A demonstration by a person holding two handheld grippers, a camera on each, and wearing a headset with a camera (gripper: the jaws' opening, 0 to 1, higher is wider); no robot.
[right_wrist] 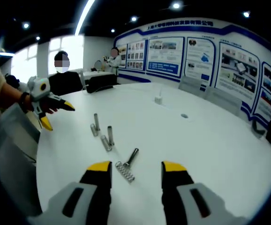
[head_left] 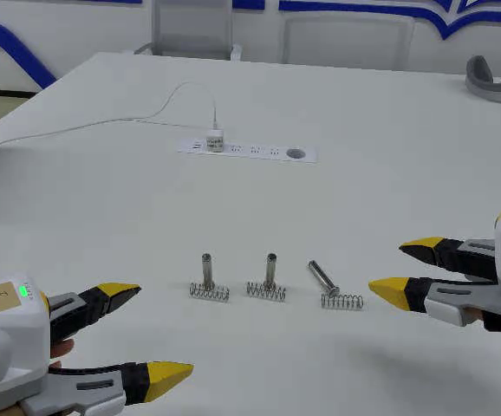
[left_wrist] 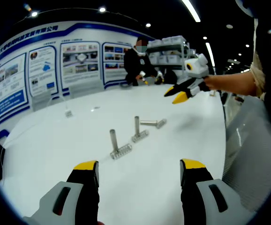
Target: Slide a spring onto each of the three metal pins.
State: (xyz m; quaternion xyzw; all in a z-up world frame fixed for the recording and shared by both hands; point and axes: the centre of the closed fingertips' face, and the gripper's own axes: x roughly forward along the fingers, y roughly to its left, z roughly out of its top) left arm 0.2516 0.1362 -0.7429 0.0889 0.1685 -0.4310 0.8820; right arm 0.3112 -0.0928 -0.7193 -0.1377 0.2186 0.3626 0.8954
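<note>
Left gripper (head_left: 159, 329): held low over the near left of the table, its yellow-tipped jaws spread wide with nothing between them; it is kept well apart from the pins.
Right gripper (head_left: 387, 266): held at the right side of the table, jaws parted and nothing gripped; the tips are pointed leftward at the row of parts and lie near the right spring without touching it.
Left pin (head_left: 207, 269): stood upright on the table, bare of any spring.
Middle pin (head_left: 271, 269): stood upright just to the right of the left pin, also bare.
Right pin (head_left: 323, 276): laid flat on the table at a slant, its near end close to the right spring.
Left spring (head_left: 209, 292): laid flat on its side just beside the foot of the left pin, on the near side.
Middle spring (head_left: 266, 291): laid flat in the same way at the foot of the middle pin.
Right spring (head_left: 342, 302): laid flat by the near end of the right pin; whether the two touch cannot be told.
Table (head_left: 363, 113): white, with the three pins and three springs set in a row near the front.
Power strip (head_left: 249, 150): set farther back, with a white charger (head_left: 215, 139) plugged in and a cable (head_left: 103, 126) run off to the left.
Chair (head_left: 191, 30): placed at the far edge.
</note>
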